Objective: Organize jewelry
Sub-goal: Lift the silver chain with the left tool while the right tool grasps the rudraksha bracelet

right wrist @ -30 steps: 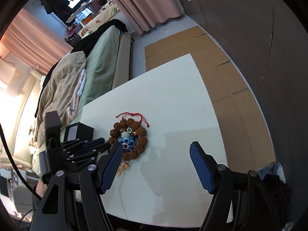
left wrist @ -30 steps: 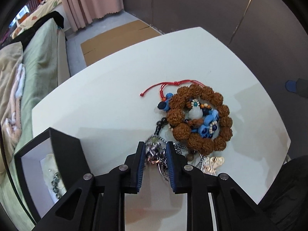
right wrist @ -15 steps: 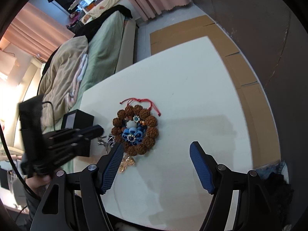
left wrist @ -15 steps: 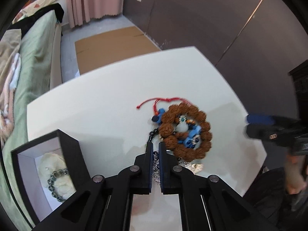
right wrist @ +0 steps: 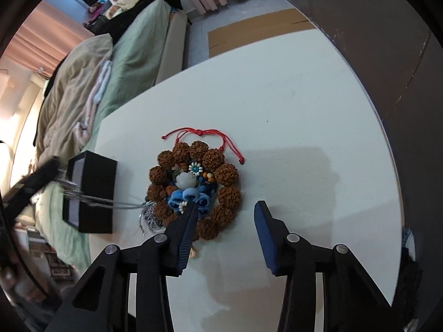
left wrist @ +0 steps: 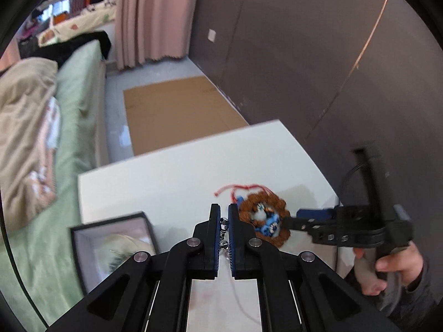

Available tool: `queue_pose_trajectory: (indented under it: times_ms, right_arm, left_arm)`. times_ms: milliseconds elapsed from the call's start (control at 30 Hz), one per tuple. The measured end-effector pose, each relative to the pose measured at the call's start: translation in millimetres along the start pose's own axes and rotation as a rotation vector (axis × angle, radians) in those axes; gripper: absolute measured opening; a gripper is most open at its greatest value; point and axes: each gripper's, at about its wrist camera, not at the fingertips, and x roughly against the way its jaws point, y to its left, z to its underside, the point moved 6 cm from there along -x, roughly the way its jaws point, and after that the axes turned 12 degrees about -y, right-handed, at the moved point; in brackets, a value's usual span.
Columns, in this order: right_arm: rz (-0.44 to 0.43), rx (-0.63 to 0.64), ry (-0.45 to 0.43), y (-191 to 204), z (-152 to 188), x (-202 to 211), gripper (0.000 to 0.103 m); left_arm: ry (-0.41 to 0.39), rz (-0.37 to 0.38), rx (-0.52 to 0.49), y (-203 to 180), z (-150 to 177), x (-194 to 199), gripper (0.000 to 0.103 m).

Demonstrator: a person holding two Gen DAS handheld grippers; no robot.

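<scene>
My left gripper [left wrist: 224, 215] is shut on a silver chain necklace [left wrist: 223, 239] and holds it above the white table [left wrist: 171, 182]. In the right wrist view the silver chain [right wrist: 110, 203] stretches from the jewelry pile towards the left gripper [right wrist: 36, 178]. A brown bead bracelet [right wrist: 195, 188] rings blue bead pieces [right wrist: 191, 197], a white charm and a red cord [right wrist: 205, 132]; it also shows in the left wrist view [left wrist: 263, 221]. My right gripper [right wrist: 225, 207] is open, its left finger over the bracelet's near side. A black jewelry box [left wrist: 110, 249] stands open at the left.
A bed with green sheet [left wrist: 69, 110] and beige duvet runs along the table's left side. Cardboard [left wrist: 177, 116] lies on the floor beyond the table. A dark wall [left wrist: 304, 55] stands at the right. The box also shows in the right wrist view [right wrist: 91, 191].
My left gripper closed on the chain and lifted it up and away from the pile. My right gripper moved in over the bracelet and stayed open.
</scene>
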Motion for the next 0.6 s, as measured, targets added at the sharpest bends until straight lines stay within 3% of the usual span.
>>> queue_pose_trajectory:
  times_ms: [200, 433, 600]
  right_arm:
    - [0.07, 0.049, -0.001, 7.1, 1.1, -10.8, 0.026]
    - [0.025, -0.003, -0.03, 2.8, -2.5, 2.1, 0.019]
    - [-0.074, -0.02, -0.103, 14.5, -11.3, 31.8, 0.018]
  left_arm:
    - [-0.047, -0.036, -0.001, 6.3, -18.9, 22.8, 0.005]
    - [-0.108, -0.064, -0.029, 0.9, -44.3, 53.4, 0.005]
    - [-0.16, -0.081, -0.06, -6.9, -63.0, 79.7, 0.005]
